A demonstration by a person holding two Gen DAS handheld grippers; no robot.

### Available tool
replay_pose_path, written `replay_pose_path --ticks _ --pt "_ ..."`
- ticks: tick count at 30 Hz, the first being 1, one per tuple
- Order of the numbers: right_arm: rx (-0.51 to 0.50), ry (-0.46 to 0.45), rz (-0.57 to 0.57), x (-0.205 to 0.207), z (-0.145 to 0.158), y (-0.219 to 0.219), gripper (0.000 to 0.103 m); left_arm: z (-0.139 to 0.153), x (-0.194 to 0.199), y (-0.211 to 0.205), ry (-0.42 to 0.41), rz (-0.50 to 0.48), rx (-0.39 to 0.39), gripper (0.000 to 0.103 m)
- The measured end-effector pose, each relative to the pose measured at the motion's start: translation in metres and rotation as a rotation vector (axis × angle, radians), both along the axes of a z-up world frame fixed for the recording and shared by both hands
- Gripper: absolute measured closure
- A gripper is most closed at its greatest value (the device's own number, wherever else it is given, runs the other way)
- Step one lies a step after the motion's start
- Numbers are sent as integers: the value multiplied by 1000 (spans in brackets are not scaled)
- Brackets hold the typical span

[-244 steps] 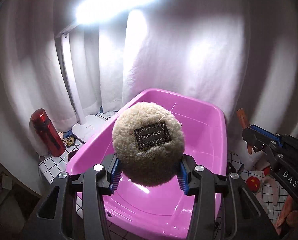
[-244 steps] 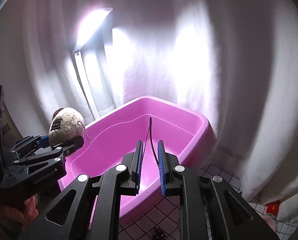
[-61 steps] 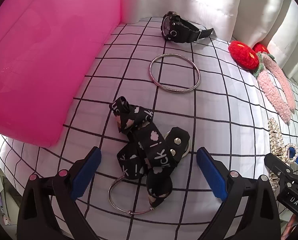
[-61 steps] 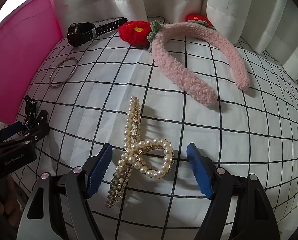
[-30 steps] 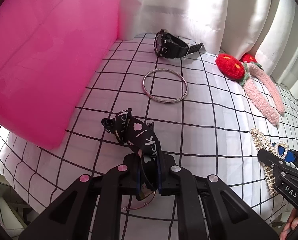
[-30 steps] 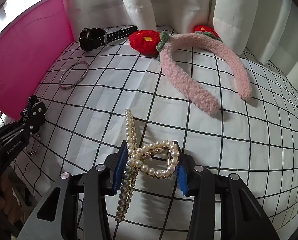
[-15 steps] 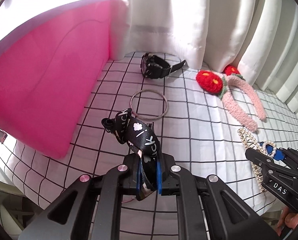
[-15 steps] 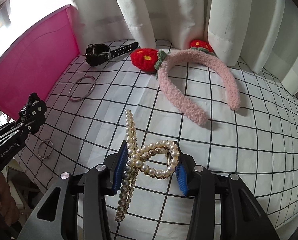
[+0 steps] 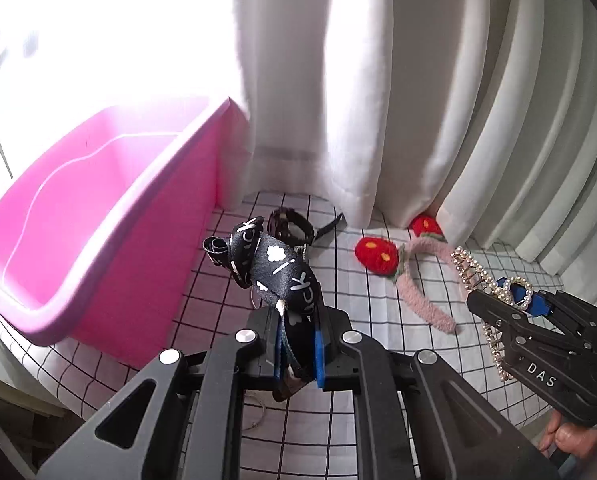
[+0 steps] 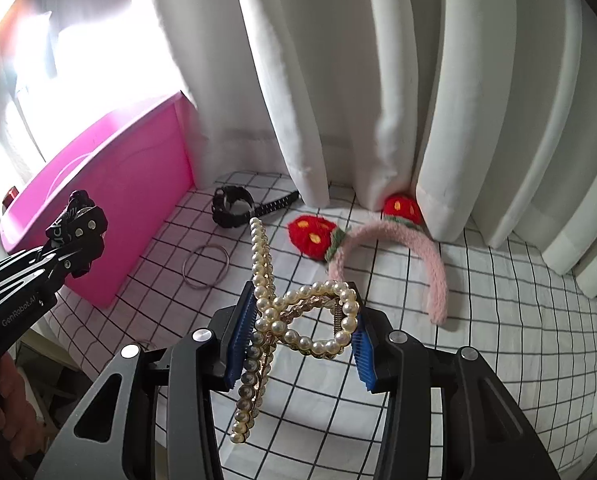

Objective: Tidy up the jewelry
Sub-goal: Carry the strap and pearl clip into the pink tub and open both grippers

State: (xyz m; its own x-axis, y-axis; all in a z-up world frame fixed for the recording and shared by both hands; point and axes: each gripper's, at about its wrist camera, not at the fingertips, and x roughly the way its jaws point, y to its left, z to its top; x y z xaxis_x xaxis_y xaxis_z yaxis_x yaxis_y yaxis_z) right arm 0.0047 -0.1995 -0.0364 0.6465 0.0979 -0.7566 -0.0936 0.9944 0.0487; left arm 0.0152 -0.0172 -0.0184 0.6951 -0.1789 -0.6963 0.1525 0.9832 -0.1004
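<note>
My left gripper is shut on a black printed strap keychain and holds it in the air beside the pink bin. It also shows in the right wrist view. My right gripper is shut on a pearl hair clip lifted above the checked cloth; the clip also shows in the left wrist view. A black watch, a metal bangle and a pink headband with red flowers lie on the cloth.
The pink bin stands at the left on the white checked cloth. White curtains hang close behind the items. The table's front edge runs below both grippers. A thin key ring hangs under the left gripper.
Both grippers have risen higher off the cloth with the keychain and the pearl clip in them. The views now tilt up toward the curtains and the bin's rim.
</note>
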Motion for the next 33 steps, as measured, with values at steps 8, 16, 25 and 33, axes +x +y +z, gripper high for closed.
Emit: replay_pose_path --ticks 8,16,25,33 --pt "42 -119 117 24 53 42 61 58 4 35 -111 83 -7 92" --pt "79 -188 287 61 87 124 61 85 16 111 -158 233 29 92" --pt "87 -174 432 104 92 218 61 83 39 192 -140 362 44 92" --pt "82 -110 486 129 74 268 61 58 61 224 -80 395 37 92"
